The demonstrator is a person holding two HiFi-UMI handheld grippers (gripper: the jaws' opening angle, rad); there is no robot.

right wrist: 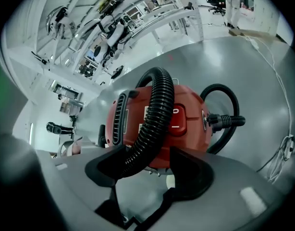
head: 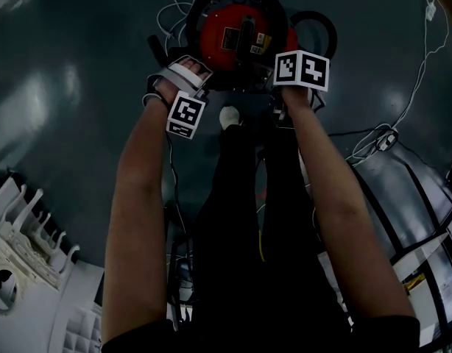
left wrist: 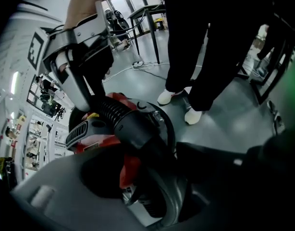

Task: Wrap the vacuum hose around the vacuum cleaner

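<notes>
Since my left tool [left wrist: 152, 177] and my right tool [right wrist: 150, 167] both stand released with the vacuum hose [right wrist: 154, 114] loose between their jaws, I should clamp it firmly before leading it around the vacuum cleaner [head: 237, 39], at twelve o'clock on the floor [head: 79, 65].

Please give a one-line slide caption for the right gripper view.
The open right gripper straddles the black ribbed hose draped over the round red vacuum cleaner.

No readable words, only white circle and bar symbols on the red switch [right wrist: 177, 119] of the vacuum cleaner [right wrist: 190, 139]
</notes>
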